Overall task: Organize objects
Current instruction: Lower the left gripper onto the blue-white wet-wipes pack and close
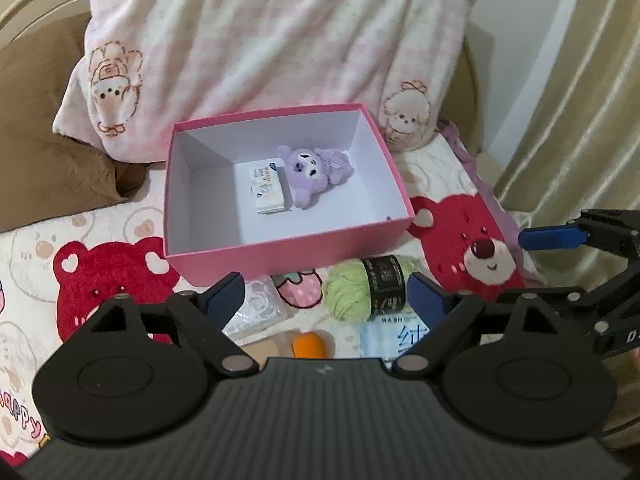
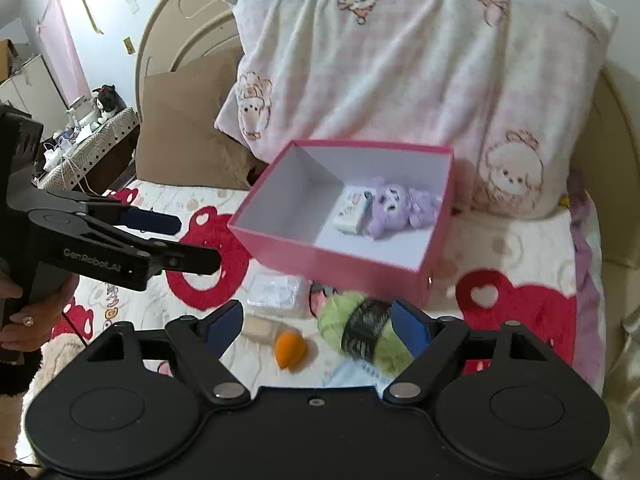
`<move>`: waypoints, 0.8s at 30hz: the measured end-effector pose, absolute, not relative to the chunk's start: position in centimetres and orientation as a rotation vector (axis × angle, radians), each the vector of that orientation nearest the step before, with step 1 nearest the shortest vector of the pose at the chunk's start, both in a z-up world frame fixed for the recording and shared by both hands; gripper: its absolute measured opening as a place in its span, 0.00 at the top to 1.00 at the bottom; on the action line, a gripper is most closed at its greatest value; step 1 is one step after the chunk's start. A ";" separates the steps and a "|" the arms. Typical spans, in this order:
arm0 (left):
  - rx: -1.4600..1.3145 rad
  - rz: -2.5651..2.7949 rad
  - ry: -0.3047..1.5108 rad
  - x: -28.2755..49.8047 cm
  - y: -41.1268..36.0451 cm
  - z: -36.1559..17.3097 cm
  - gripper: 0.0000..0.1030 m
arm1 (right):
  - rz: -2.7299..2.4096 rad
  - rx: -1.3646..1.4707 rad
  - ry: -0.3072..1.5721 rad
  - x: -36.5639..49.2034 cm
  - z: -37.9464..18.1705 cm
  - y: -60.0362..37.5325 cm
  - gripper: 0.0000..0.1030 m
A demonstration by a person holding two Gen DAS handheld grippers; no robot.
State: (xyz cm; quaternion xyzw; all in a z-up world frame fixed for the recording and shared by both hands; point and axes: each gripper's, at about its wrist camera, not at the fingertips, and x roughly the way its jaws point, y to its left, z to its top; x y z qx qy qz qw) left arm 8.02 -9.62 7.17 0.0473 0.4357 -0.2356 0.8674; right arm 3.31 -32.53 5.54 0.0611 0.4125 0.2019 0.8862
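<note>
A pink box [image 1: 280, 256] with a white inside lies open on the bed. In it are a purple plush toy [image 1: 316, 172] and a small white packet [image 1: 266, 188]. In front of the box lie a green yarn ball [image 1: 360, 292] with a black label, a clear plastic packet [image 1: 260, 306], an orange sponge [image 1: 308, 346], a beige piece [image 2: 260, 328] and a blue tissue pack [image 1: 394, 338]. My left gripper [image 1: 326, 296] hangs open above these loose things and holds nothing. My right gripper [image 2: 320, 320] is open beside it, also with nothing in it; the yarn ball [image 2: 360, 332] lies below it.
A pink-checked pillow [image 1: 260, 48] leans behind the box, a brown cushion [image 1: 44, 128] to its left. The bedspread [image 1: 100, 280] shows red bears. A curtain [image 1: 580, 100] hangs on the right. In the right wrist view a hand [image 2: 24, 320] holds the left gripper [image 2: 188, 240].
</note>
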 end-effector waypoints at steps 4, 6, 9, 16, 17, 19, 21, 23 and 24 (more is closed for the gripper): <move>0.118 -0.531 0.914 6.9 -10.3 6.2 0.03 | 0.420 0.145 0.875 2.1 4.6 -33.2 0.11; 0.126 -0.545 0.923 6.6 -10.7 5.3 0.00 | 0.406 0.146 0.885 1.7 3.8 -33.4 0.11; 0.118 -0.555 0.962 6.5 -11.3 3.5 0.00 | 0.384 0.159 0.914 1.2 1.9 -33.6 0.11; 0.060 -0.581 1.067 7.2 -12.6 -1.8 0.03 | 0.302 0.255 0.982 0.8 -4.0 -35.0 0.11; 0.055 -0.587 1.075 7.2 -12.7 -2.6 0.03 | 0.289 0.276 0.992 0.9 -4.9 -35.3 0.12; 0.032 -0.594 1.083 7.2 -12.9 -4.1 0.03 | 0.258 0.307 1.002 0.8 -6.6 -35.7 0.13; 0.014 -0.600 1.094 7.3 -13.1 -5.5 0.03 | 0.226 0.307 1.004 0.8 -7.9 -35.8 0.13; 0.005 -0.601 1.093 7.4 -13.4 -6.6 0.04 | 0.198 0.298 1.000 0.7 -9.1 -35.6 0.14; 0.004 -0.600 1.082 7.3 -13.6 -7.2 0.05 | 0.178 0.293 0.995 0.7 -9.6 -35.6 0.15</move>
